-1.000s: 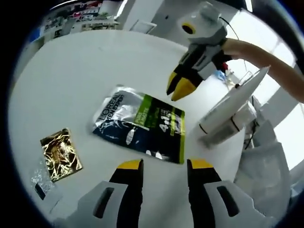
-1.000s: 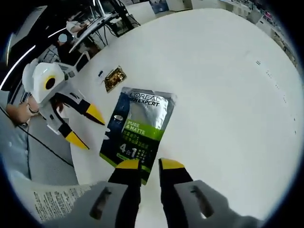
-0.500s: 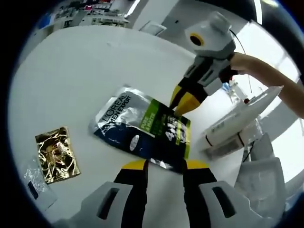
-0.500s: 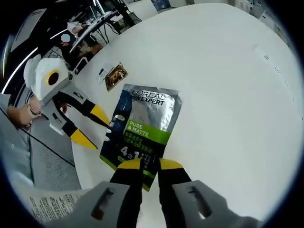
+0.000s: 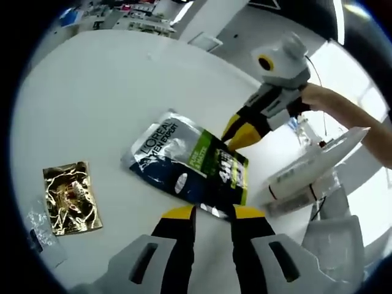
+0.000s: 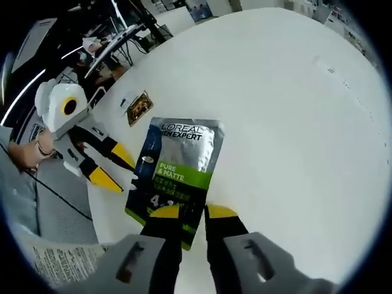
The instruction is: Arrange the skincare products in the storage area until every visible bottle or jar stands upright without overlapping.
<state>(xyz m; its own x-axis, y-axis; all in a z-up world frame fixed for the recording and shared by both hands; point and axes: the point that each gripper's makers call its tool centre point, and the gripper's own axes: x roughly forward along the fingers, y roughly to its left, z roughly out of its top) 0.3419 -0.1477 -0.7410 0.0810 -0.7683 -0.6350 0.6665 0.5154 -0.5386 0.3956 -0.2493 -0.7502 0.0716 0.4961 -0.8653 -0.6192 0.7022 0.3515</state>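
Observation:
A L'Oreal Men Expert sachet point(image 5: 184, 168) point(image 6: 177, 168), silver, dark blue and green, lies flat on the white table point(image 5: 92, 92). In the left gripper view my left gripper point(image 5: 212, 213) stands open, with the sachet's near edge between its jaws. My right gripper point(image 5: 242, 133) comes in from the upper right, its yellow tips close together at the sachet's far green end. The right gripper view has my right gripper point(image 6: 193, 213) at a narrow gap, with the sachet's green end showing between the jaws. My left gripper point(image 6: 116, 168) sits at the sachet's left edge with its tips apart.
A gold foil packet point(image 5: 67, 199) point(image 6: 139, 105) lies to one side of the sachet, beside a small clear packet point(image 5: 37, 223). A white box with print point(image 5: 306, 174) stands at the table's edge. A person's arm point(image 5: 343, 110) holds the right gripper. Printed paper point(image 6: 61, 263) lies low left.
My left gripper's jaws have narrowed and come forward over the sachet's near edge. My right gripper has come down from above the table to the sachet's green end.

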